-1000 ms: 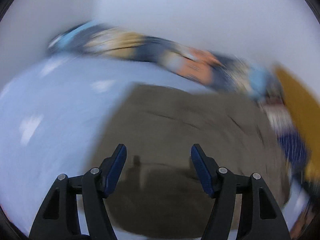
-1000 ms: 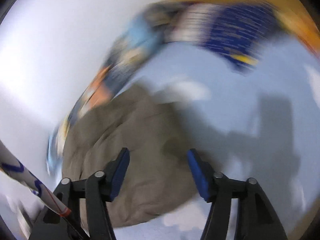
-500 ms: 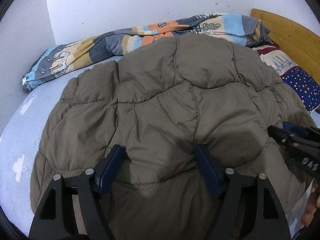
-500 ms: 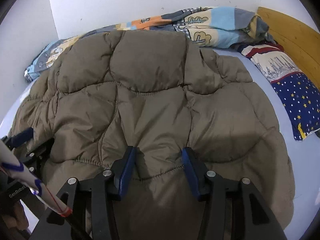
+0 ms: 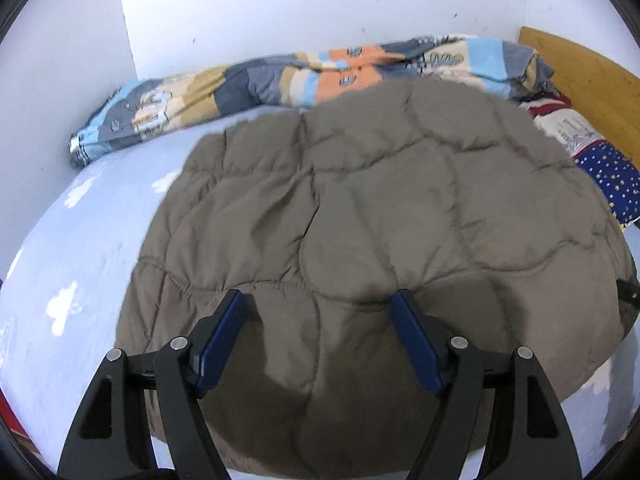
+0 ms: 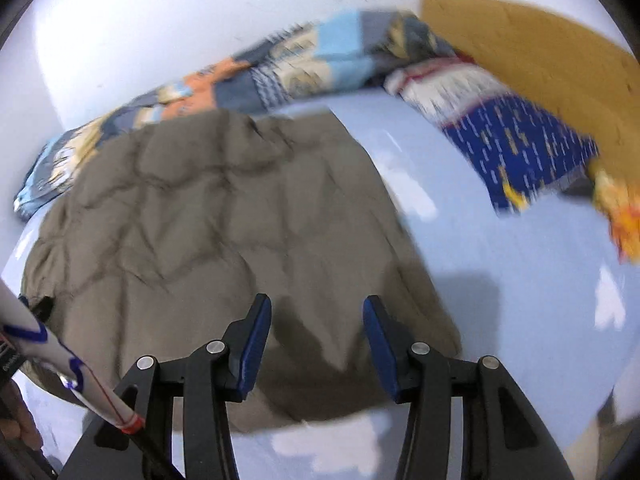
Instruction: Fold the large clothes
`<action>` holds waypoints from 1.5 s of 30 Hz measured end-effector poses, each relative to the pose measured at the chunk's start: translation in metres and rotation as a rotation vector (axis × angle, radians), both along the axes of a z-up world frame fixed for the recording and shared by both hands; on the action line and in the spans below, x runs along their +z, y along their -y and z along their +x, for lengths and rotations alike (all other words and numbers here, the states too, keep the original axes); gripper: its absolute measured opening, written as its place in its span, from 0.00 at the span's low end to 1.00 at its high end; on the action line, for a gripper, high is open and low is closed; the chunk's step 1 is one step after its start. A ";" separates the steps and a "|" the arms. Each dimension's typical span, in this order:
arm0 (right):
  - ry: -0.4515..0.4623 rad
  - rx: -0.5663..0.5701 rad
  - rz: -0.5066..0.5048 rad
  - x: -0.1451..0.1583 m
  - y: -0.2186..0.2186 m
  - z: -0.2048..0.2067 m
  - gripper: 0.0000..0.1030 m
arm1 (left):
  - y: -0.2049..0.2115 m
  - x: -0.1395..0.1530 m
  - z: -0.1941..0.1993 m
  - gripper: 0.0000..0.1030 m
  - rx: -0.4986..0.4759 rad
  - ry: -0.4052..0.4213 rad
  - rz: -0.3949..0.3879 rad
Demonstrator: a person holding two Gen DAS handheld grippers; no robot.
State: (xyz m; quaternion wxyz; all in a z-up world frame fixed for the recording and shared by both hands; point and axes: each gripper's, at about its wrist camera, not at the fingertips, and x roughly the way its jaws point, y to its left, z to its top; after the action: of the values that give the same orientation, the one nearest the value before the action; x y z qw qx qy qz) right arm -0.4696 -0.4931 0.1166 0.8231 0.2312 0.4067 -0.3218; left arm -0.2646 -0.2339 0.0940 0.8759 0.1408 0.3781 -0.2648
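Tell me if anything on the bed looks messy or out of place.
The striped blanket is bunched in a rumpled roll along the wall instead of spread flat. The brown jacket lies fairly flat on the blue sheet, with no visible damage or spills.

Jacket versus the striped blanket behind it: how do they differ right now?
The jacket is plain olive-brown and quilted; the blanket is patterned in blue, orange, tan and grey. The jacket lies spread fairly flat mid-bed; the blanket is bunched in a long roll along the wall. The jacket sits just ahead of both open grippers, left and right; the blanket lies beyond it. Both rest on the light blue sheet.
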 end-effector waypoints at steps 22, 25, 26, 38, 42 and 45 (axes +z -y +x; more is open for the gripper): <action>0.368 0.139 -0.338 0.158 -0.179 -0.113 0.89 | -0.144 0.156 -0.183 0.92 0.042 0.374 -0.203; 0.405 0.152 -0.337 0.173 -0.198 -0.125 0.93 | -0.149 0.161 -0.191 0.93 0.031 0.343 -0.169; 0.403 0.157 -0.345 0.176 -0.205 -0.126 0.94 | -0.149 0.161 -0.192 0.93 0.024 0.325 -0.144; 0.368 0.209 -0.386 0.169 -0.250 -0.126 0.97 | -0.165 0.145 -0.195 0.93 0.069 0.277 -0.085; 0.361 0.220 -0.384 0.166 -0.254 -0.122 0.97 | -0.181 0.148 -0.190 0.93 0.036 0.249 -0.197; 0.357 0.224 -0.386 0.165 -0.255 -0.121 0.97 | -0.196 0.151 -0.192 0.93 0.022 0.264 -0.310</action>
State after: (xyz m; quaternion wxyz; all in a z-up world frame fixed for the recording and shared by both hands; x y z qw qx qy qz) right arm -0.5902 -0.2378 0.2818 0.9409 0.0766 0.2098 -0.2544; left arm -0.4566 -0.0374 0.2447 0.9318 0.0334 0.2162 -0.2896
